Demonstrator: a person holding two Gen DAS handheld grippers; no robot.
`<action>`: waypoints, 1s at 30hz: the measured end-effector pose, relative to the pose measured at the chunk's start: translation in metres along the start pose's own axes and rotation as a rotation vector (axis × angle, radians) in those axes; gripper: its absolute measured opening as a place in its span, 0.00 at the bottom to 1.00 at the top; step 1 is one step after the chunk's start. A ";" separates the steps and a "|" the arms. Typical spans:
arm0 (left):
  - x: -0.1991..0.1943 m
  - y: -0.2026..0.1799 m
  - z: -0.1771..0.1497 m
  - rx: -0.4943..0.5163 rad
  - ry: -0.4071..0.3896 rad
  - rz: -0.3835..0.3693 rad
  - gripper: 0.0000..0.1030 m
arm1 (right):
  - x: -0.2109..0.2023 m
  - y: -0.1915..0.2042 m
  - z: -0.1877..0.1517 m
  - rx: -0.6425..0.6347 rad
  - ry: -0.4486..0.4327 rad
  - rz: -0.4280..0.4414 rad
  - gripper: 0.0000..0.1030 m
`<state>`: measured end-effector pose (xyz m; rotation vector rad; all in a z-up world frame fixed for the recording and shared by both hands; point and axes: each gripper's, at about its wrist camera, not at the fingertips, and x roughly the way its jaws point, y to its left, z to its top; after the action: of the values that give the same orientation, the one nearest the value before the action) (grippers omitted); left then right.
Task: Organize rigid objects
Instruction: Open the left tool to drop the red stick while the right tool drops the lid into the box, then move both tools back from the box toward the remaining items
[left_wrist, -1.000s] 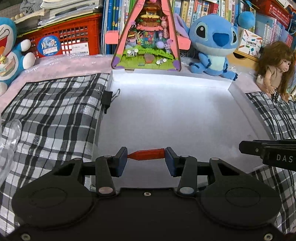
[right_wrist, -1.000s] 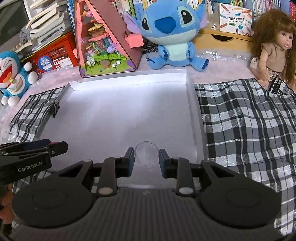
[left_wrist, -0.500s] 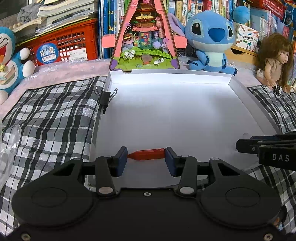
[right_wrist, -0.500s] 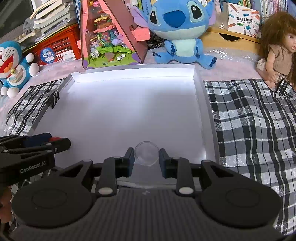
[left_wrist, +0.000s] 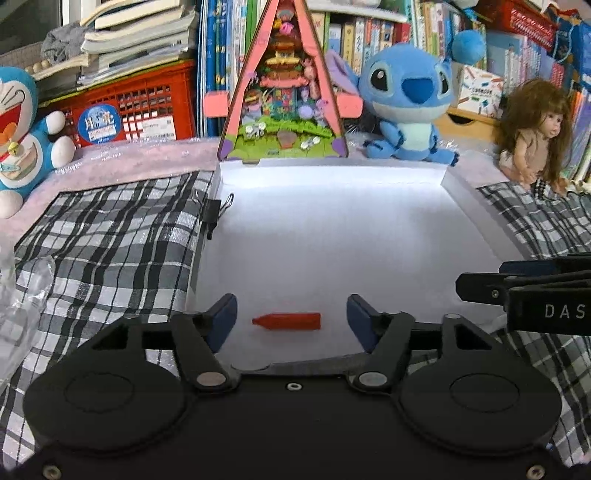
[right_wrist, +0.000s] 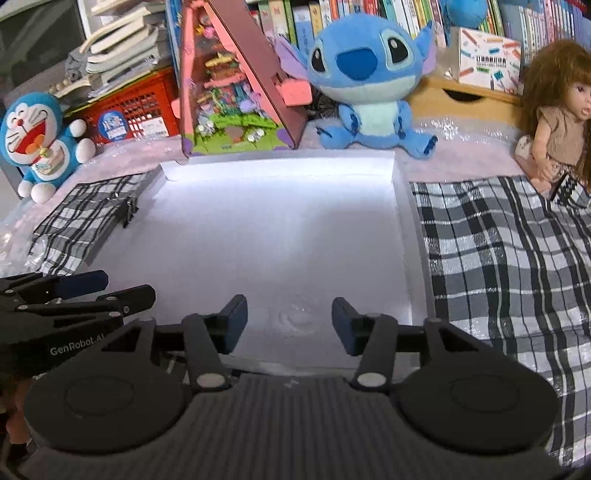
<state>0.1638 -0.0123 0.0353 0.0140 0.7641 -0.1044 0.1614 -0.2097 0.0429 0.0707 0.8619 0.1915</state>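
A small red bottle-shaped piece lies on its side on the floor of the white tray, near the tray's front edge. My left gripper straddles it with its jaws opening, and neither pad touches it. In the right wrist view a small clear round cap rests on the same tray floor. My right gripper has its jaws opening around the cap, with both pads apart from it. Each gripper's fingers show at the edge of the other's view.
Black-and-white checked cloth covers the table on both sides of the tray. A black binder clip grips the tray's left wall. Behind stand a triangular toy house, a blue plush, a doll, a red crate and a Doraemon plush.
Both grippers opened. The left one let go of the red piece and the right one let go of the clear cap; both things now lie on the tray floor.
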 end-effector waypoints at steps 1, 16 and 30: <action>-0.005 0.000 -0.001 0.005 -0.009 -0.003 0.69 | -0.003 0.000 0.000 -0.004 -0.008 0.000 0.71; -0.069 -0.001 -0.031 0.051 -0.124 -0.012 0.84 | -0.063 0.004 -0.027 -0.071 -0.163 0.018 0.92; -0.096 0.003 -0.069 0.021 -0.144 -0.041 0.85 | -0.094 0.016 -0.071 -0.148 -0.236 0.027 1.00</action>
<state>0.0474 0.0031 0.0514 0.0104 0.6200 -0.1510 0.0460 -0.2138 0.0692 -0.0328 0.6101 0.2658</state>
